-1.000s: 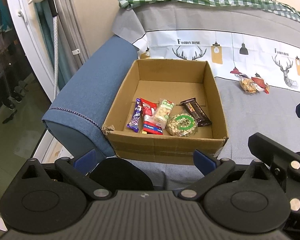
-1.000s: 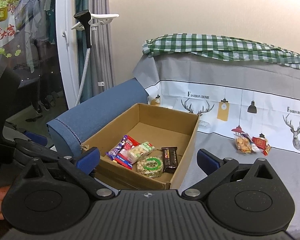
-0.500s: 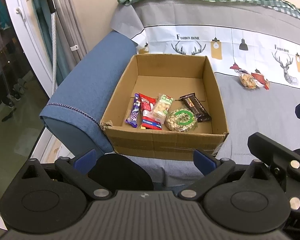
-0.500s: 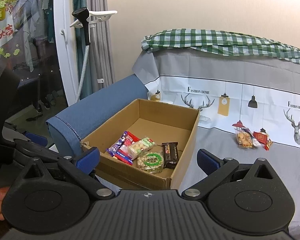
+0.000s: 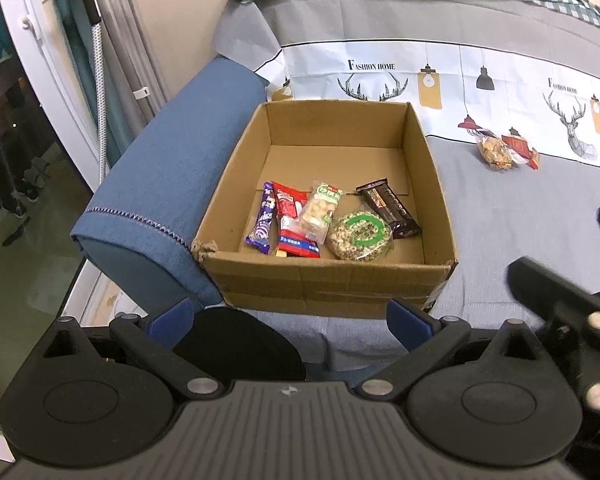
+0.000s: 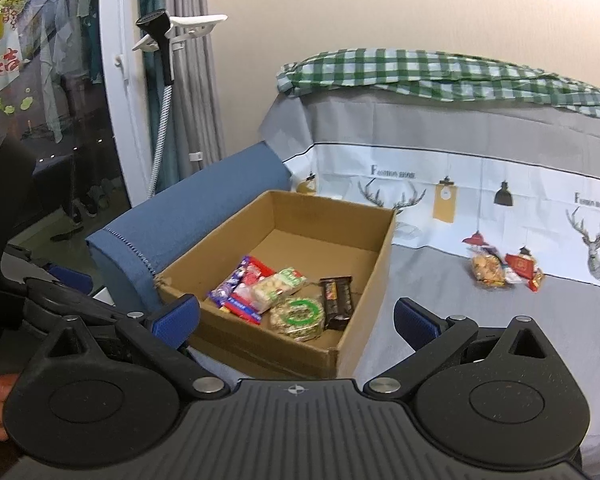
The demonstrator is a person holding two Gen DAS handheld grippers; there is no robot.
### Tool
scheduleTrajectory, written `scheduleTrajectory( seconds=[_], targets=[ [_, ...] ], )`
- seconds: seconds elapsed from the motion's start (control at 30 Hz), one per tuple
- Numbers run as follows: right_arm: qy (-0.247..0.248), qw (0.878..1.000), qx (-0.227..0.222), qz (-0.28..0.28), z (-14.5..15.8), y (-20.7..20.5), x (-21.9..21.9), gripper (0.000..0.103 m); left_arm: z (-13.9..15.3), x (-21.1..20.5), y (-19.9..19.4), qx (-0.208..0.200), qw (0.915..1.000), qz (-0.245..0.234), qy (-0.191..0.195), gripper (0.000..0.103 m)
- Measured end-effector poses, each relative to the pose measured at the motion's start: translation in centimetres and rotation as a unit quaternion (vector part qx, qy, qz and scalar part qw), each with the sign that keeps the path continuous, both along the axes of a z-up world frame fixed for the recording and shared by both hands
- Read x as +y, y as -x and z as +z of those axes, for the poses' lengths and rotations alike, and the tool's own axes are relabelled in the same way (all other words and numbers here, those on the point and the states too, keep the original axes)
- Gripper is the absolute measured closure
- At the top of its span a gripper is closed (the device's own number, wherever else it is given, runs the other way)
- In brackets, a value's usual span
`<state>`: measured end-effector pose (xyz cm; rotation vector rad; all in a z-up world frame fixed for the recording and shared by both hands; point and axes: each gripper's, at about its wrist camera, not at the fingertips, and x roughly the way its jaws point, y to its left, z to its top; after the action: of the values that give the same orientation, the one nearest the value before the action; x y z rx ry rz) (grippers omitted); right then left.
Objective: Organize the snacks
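Snack box [image 5: 328, 280] just ahead of empty, spread left hand-held gripper [image 5: 290, 318].

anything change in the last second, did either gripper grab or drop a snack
Nothing was grabbed or dropped. The left gripper and right gripper are both open and empty, as before; only the views drifted a little relative to the brown cardboard box. The five wrapped snacks in the box lie as they did, and the loose snacks on the grey sofa cover have not moved.
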<state>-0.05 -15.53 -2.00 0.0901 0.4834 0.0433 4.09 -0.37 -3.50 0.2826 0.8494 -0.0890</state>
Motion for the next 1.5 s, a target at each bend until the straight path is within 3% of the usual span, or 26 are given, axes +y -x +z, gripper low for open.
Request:
scheduleTrajectory(
  seconds=[0.27, 0.43, 0.57, 0.8, 1.0, 1.1, 1.2, 1.23, 1.33, 1.5],
  targets=[
    [-0.018, 0.994, -0.018, -0.105, -0.9, 0.5, -5.7, 0.001, 1.2, -5.1, -4.9, 0.026, 0.999, -0.02, 0.031, 0.0],
    [-0.048, 0.981, 0.002, -0.188, -3.0, 1.1, -12.1, 0.001, 1.5, -12.1, -10.4, 0.066, 0.9944, -0.052, 0.065, 0.0],
    [-0.072, 0.966, 0.008, -0.249, -4.7, 1.3, -17.6, 0.001, 0.1, -19.1, -15.7, 0.105, 0.9882, -0.063, 0.092, 0.0],
    [-0.09, 0.94, 0.016, -0.329, -7.7, -0.2, -26.3, 0.001, -6.5, -32.7, -24.7, 0.147, 0.9777, -0.108, 0.103, 0.0],
    [-0.085, 0.933, 0.035, -0.349, -10.7, -4.0, -33.0, 0.001, -15.0, -40.1, -32.1, 0.213, 0.9692, -0.063, 0.107, 0.0],
    [-0.082, 0.932, 0.044, -0.35, -12.4, -6.8, -35.9, 0.001, -18.9, -41.9, -35.3, 0.244, 0.9633, -0.042, 0.104, 0.0],
    [-0.087, 0.932, 0.051, -0.349, -14.2, -10.2, -38.8, 0.001, -21.7, -42.0, -37.4, 0.248, 0.9662, -0.027, 0.066, 0.0],
    [-0.09, 0.93, 0.055, -0.351, -14.9, -11.5, -39.9, 0.001, -22.3, -41.4, -38.1, 0.255, 0.9642, -0.024, 0.07, 0.0],
    [-0.1, 0.934, 0.062, -0.337, -16.8, -15.8, -42.2, 0.001, -23.0, -38.0, -39.7, 0.264, 0.9581, 0.01, 0.11, 0.0],
    [-0.077, 0.951, 0.086, -0.288, -20.7, -24.6, -43.9, 0.001, -23.2, -35.3, -41.5, 0.261, 0.9585, 0.008, 0.114, 0.0]
  ],
)
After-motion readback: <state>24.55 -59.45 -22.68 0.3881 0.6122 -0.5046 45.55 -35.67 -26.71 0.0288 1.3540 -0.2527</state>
